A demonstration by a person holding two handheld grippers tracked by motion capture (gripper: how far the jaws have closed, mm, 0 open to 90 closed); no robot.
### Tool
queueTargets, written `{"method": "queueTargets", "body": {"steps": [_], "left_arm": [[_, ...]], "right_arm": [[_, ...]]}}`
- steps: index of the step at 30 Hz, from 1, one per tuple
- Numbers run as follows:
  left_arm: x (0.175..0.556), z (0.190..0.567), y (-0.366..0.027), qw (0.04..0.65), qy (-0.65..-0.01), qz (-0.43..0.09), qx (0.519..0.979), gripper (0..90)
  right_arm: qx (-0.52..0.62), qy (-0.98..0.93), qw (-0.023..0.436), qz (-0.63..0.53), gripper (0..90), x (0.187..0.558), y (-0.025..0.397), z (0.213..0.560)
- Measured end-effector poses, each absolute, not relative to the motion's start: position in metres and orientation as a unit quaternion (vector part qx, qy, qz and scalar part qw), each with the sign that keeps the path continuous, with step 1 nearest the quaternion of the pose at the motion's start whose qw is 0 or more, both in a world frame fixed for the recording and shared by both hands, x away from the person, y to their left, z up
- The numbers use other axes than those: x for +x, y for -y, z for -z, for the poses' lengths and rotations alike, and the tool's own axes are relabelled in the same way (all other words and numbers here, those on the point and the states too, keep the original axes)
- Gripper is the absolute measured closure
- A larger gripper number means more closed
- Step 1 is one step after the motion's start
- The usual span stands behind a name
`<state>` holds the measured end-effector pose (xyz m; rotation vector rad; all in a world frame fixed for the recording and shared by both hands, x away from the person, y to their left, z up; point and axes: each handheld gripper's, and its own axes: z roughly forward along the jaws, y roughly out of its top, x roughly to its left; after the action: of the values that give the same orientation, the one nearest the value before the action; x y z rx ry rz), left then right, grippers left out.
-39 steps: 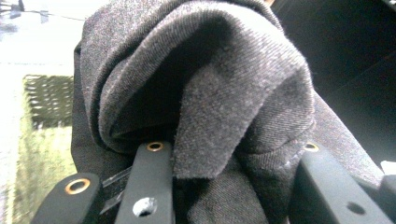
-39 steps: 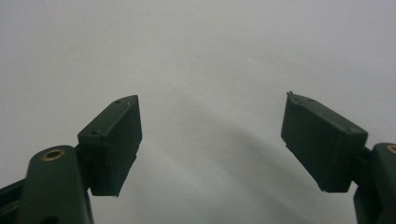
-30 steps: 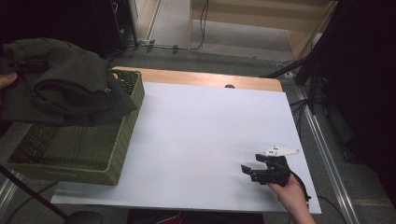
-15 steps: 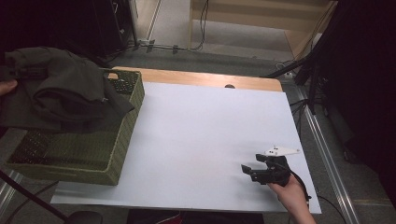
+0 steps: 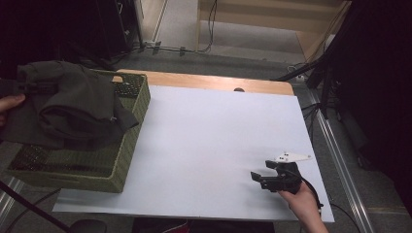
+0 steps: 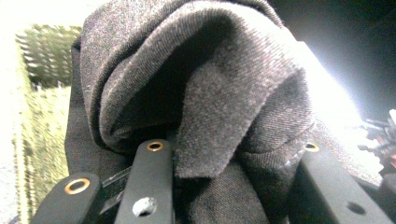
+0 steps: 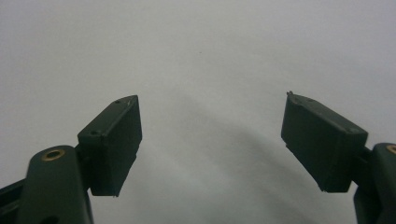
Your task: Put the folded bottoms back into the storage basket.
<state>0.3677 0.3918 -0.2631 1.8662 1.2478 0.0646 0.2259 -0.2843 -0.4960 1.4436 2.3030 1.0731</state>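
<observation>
A dark grey-green garment (image 5: pixel 68 109) hangs bunched over a green woven basket (image 5: pixel 73 170) at the table's left side. My left gripper (image 6: pixel 233 163) is shut on the garment (image 6: pixel 201 93), and thick folds fill the space between its jaws and hide their tips. The basket (image 6: pixel 42 107) lies below and to the left of the cloth there. A hand (image 5: pixel 8 104) holds that gripper at the far left edge. My right gripper (image 5: pixel 261 171) rests low over the white tabletop near the front right, and it (image 7: pixel 210 140) is open with nothing between its jaws.
The white table surface (image 5: pixel 214 131) stretches from the basket to the right edge, with a wooden strip (image 5: pixel 218 83) along its far side. A metal rail (image 5: pixel 340 165) runs beside the right edge. Cables lie on the floor beyond.
The garment has sunk a little lower toward the basket, still held by my left gripper. My right gripper has stayed in place, open.
</observation>
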Motion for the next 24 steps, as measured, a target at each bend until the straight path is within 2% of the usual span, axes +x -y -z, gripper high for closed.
{"method": "queueTargets", "body": {"steps": [5, 15, 24], "left_arm": [[0.370, 0.275, -0.387, 0.428, -0.491, -0.006, 0.759, 65.7], [0.391, 0.299, -0.353, 0.408, -0.476, 0.016, 0.779, 65.6], [0.411, 0.306, -0.340, 0.406, -0.462, 0.012, 0.788, 65.4]], "right_arm": [[0.492, -0.784, 0.109, -0.364, 19.0, 0.226, 0.284, 0.496], [0.496, -0.781, 0.111, -0.363, 19.0, 0.226, 0.285, 0.496], [0.492, -0.782, 0.112, -0.365, 19.1, 0.225, 0.285, 0.496]]}}
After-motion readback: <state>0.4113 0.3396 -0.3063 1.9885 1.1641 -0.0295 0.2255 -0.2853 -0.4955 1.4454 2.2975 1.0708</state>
